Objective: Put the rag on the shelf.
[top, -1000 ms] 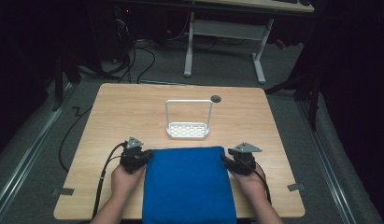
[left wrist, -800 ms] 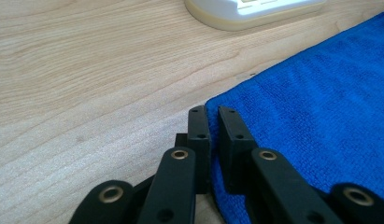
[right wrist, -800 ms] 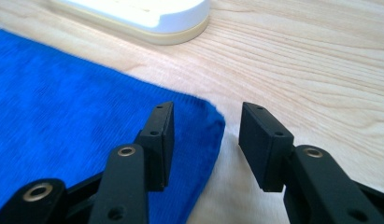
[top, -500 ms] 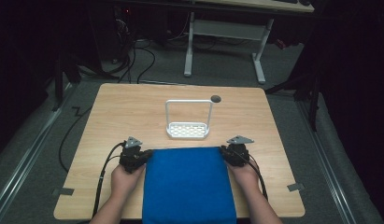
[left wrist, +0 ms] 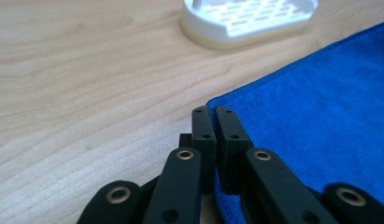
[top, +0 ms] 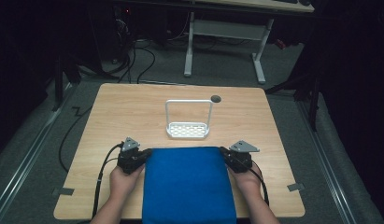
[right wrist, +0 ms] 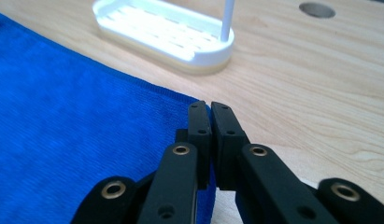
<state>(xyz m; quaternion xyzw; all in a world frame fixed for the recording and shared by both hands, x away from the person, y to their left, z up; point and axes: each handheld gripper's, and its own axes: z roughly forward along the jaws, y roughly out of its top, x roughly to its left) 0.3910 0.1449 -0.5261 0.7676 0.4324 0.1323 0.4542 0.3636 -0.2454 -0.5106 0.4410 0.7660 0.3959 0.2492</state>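
A blue cloth [top: 187, 184] lies flat at the front middle of the wooden table [top: 133, 107] and hangs over its near edge. My left gripper [top: 144, 156] is shut on the cloth's far left corner. In the left gripper view the jaws [left wrist: 213, 112] pinch the hem of the cloth [left wrist: 320, 107]. My right gripper [top: 223, 156] is at the far right corner. Its jaws [right wrist: 208, 106] have just closed on the edge of the cloth [right wrist: 63, 116]. Both corners rest low on the tabletop.
A white slotted rack [top: 188, 129] with a tall wire hoop stands just beyond the cloth, mid-table; it also shows close ahead of each gripper [left wrist: 248, 18] [right wrist: 166, 35]. A round hole [top: 216, 98] sits in the tabletop behind it. Cables trail from both grippers.
The right gripper has shifted slightly at the cloth's far right corner. The left gripper and the cloth have stayed in place.
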